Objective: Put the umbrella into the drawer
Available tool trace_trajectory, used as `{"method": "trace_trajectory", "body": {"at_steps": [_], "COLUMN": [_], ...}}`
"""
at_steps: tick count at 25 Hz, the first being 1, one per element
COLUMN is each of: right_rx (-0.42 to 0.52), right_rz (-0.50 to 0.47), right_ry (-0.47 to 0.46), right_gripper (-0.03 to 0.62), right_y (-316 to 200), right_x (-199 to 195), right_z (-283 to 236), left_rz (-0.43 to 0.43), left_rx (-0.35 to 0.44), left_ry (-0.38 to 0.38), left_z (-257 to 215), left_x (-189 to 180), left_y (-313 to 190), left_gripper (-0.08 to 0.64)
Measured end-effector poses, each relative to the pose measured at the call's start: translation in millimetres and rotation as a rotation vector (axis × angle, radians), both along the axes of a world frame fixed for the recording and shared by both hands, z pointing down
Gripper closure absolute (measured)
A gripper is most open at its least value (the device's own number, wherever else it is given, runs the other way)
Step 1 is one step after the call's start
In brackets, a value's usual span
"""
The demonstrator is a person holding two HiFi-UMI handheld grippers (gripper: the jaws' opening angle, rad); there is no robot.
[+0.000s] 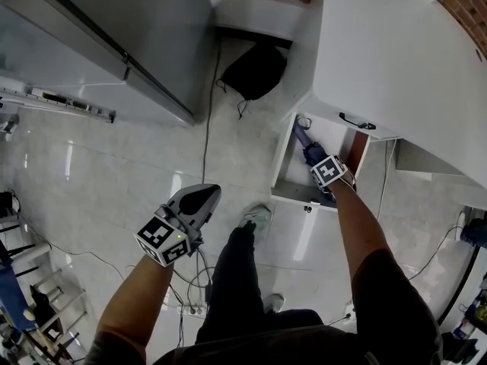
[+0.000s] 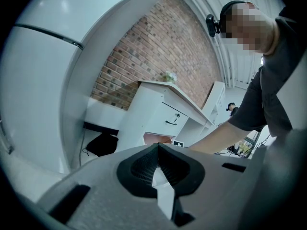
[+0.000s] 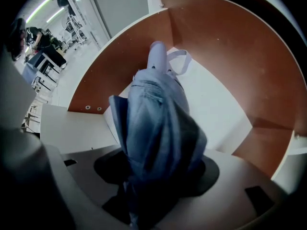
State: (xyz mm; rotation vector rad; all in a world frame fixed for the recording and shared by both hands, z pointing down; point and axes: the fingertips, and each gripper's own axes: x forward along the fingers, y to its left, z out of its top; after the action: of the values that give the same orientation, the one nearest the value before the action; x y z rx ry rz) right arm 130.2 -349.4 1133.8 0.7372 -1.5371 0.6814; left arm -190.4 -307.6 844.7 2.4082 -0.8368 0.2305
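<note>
Umbrella (image 3: 158,119), folded, blue: handle end down inside open drawer (image 3: 216,37), 3 o'clock in head view. Right gripper (image 3: 158,176) clamped on canopy, pointing down for vertical lowering. Left gripper (image 2: 158,150): jaws together, empty, parked 8 o'clock, clear of drawer.

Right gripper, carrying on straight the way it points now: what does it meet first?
Most likely the white floor of the open drawer. The right gripper points down into it, and the umbrella in its jaws would touch first, handle end leading. The remaining gap is unclear.
</note>
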Motion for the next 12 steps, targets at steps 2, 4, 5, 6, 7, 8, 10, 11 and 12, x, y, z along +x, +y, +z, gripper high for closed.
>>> {"method": "trace_trajectory", "body": {"at_steps": [2, 4, 5, 6, 7, 8, 10, 11, 12], "right_rx": [0.018, 0.024, 0.011, 0.0, 0.009, 0.038, 0.089, 0.102, 0.11], "right_rz": [-0.002, 0.025, 0.046, 0.059, 0.055, 0.039, 0.026, 0.031, 0.032], "right_ry": [0.004, -0.021, -0.042, -0.049, -0.038, -0.033, -0.046, -0.051, -0.057], "right_gripper": [0.309, 0.279, 0.263, 0.258, 0.255, 0.252, 0.25, 0.25, 0.25], "right_y": [-2.5, -2.4, 1.0, 4.5, 4.1, -0.3, -6.4, -6.4, -5.7], "right_x": [-1.7, -6.5, -10.2, -11.7, -10.1, -9.3, -10.0, -9.3, -9.0], "right_z": [-0.3, -2.1, -2.8, -4.5, -7.5, -11.0, -18.9, -23.7, -29.5], "left_rz": [0.004, 0.002, 0.001, 0.0, 0.0, 0.002, 0.002, 0.003, 0.007], "left_rx": [-0.001, 0.005, 0.007, 0.008, 0.01, 0.011, 0.016, 0.021, 0.027], "left_ry": [-0.001, 0.0, 0.001, 0.001, 0.001, 0.003, 0.01, 0.015, 0.018], "left_z": [1.0, -0.9, -2.0, -2.9, -3.9, -5.4, -10.2, -13.3, -16.7], "left_x": [-0.7, -2.3, -2.8, -2.8, -2.2, -0.9, 3.2, 5.7, 8.4], "left_y": [0.4, -0.8, -1.4, -1.7, -1.5, -1.0, 0.9, 2.4, 4.2], "left_gripper": [0.56, 0.56, 0.56, 0.56, 0.56, 0.56, 0.56, 0.56, 0.56]}}
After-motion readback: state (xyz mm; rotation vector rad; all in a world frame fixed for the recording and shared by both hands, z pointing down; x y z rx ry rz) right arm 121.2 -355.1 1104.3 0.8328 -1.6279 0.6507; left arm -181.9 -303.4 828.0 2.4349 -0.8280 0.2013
